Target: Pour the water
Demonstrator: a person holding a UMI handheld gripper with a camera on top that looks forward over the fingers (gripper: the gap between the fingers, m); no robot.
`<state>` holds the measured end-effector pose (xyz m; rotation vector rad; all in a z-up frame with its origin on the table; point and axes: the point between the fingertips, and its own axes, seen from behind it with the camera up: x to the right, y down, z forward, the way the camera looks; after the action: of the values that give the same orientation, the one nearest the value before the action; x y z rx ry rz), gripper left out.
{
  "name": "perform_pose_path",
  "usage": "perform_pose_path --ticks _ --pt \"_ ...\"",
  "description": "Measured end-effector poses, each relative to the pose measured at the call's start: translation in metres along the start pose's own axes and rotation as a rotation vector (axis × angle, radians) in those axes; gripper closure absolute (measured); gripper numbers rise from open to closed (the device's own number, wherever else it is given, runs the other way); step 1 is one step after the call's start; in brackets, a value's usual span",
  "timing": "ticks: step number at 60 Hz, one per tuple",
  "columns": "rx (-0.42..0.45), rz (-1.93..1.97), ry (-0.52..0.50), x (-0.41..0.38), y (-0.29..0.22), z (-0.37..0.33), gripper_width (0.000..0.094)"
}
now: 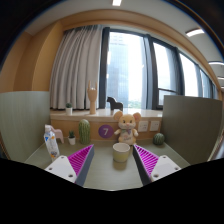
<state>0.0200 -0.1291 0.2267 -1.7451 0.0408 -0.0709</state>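
One cup (121,152) sitting lower centre on worktop (110,178); gripper (113,160) hanging wide open, holding nothing. Cup probably light, rigid: grip mid-wall.

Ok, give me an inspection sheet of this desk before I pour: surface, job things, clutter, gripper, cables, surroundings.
Surface: light desk, walled by grey partitions at both sides.
Job's things: a pale cup stands upright just ahead of the fingers, level with the gap between them; no water source can be made out.
Clutter: teddy bear behind the cup, purple round tag beside it, green cactus, small white figure further off to the side.
Gripper: gripper open, holding nothing, magenta pads facing inward.
Cables: nothing seen.
Surroundings: large window with a curtain, small ornaments on the sill, ceiling lights.
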Motion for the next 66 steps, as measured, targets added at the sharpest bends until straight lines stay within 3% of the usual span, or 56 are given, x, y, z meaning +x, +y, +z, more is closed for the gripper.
perform_pose_path --ticks 16,28,40,66 --pt "0.063 0.029 -0.026 -0.066 0.043 0.008 0.0146" --pt "0.028 -0.011 -0.190 -0.180 0.090 0.017 0.0139" --pt "0.024 -0.076 -0.294 -0.269 0.095 0.045 0.0131" --pt "0.041 -0.059 -0.268 -0.322 0.078 0.160 0.0134"
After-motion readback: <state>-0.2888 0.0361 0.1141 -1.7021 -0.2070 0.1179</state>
